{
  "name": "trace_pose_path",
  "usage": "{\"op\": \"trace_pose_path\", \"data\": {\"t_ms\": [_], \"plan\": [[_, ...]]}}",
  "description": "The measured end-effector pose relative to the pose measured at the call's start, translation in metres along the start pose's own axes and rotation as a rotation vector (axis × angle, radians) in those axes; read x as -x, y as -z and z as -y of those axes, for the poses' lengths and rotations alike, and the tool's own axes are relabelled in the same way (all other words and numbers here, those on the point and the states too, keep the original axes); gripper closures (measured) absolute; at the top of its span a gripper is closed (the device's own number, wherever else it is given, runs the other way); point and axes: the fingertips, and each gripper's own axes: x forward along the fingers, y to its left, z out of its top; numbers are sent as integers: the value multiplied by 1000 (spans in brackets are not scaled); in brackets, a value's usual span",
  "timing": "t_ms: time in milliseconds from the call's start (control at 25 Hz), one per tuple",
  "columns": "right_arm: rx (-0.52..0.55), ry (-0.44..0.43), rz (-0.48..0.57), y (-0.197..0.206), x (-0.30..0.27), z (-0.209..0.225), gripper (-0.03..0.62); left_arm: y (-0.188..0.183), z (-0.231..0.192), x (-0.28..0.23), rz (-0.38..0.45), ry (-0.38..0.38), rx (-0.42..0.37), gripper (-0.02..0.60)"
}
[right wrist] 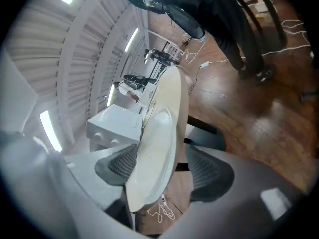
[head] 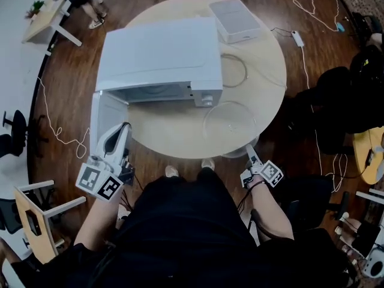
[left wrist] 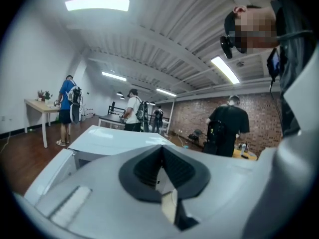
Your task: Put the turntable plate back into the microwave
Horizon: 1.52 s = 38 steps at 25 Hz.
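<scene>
The clear glass turntable plate [head: 230, 120] lies flat on the round table [head: 180, 140], to the right of the white microwave [head: 157, 56], near the front edge. The microwave's door [head: 103, 116] hangs open at the left. My right gripper [head: 249, 151] is at the table's front edge just below the plate. In the right gripper view it is rolled on its side and open, with the plate [right wrist: 157, 148] and the table edge [right wrist: 182, 98] between its jaws and a gap at each pad. My left gripper [head: 124, 127] is shut beside the open door, holding nothing.
A thin roller ring [head: 234, 71] lies on the table behind the plate. A white tub [head: 236, 20] stands at the back right. Chairs, cables and people surround the table. In the left gripper view the microwave's top [left wrist: 117, 137] lies ahead.
</scene>
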Motion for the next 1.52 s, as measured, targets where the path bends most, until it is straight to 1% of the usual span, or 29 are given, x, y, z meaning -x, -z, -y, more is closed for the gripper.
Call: {"op": "trace_pose_path", "data": {"t_ms": [40, 80, 160, 200, 240, 320, 440, 560, 720, 840, 960, 1000, 1120, 1200, 1280, 1360, 1440, 1520], "plan": [[21, 2, -1, 1, -2, -1, 292, -1, -6, 1, 2, -14, 1, 579], [37, 13, 1, 1, -4, -1, 383, -3, -12, 2, 8, -28, 13, 578], [25, 39, 18, 0, -6, 4, 447, -10, -19, 3, 22, -38, 43, 578], [13, 46, 23, 2, -7, 7, 486, -13, -20, 3, 23, -32, 41, 578], [5, 50, 19, 5, -8, 9, 510, -14, -20, 2, 20, -26, 29, 579], [-5, 39, 9, 10, -10, 12, 508, -15, -21, 1, 15, -22, 21, 578], [-24, 15, 12, 14, -13, 12, 504, -18, -21, 0, 13, -6, 38, 578], [-16, 6, 14, 13, -12, 6, 506, -16, -22, 1, -4, 0, 25, 578], [-37, -66, 39, 11, -11, -15, 529, -18, -24, 1, 6, -1, 40, 578], [-46, -79, 59, 6, -18, -27, 543, -17, -23, -1, 9, 4, 45, 578], [-47, -99, 34, 6, -42, -44, 541, -19, -20, 0, 14, 8, 41, 578], [-51, -119, 27, 6, -50, -50, 532, -20, -19, 1, 16, 6, 37, 579], [-107, -175, 45, 10, -62, -55, 537, -23, -22, 12, 20, -15, 25, 578], [-112, -174, 34, 17, -65, -53, 540, -24, -27, 22, 21, -39, 21, 578], [-86, -164, -18, 29, -75, -55, 540, -21, -33, 31, 20, -66, 25, 579], [-130, -167, -27, 35, -86, -60, 546, -18, -35, 37, 17, -87, 37, 578], [-206, -177, 21, 30, -94, -62, 555, -17, -34, 41, 15, -95, 38, 578], [-252, -166, 54, 25, -97, -60, 563, -17, -30, 44, 9, -92, 16, 578]]}}
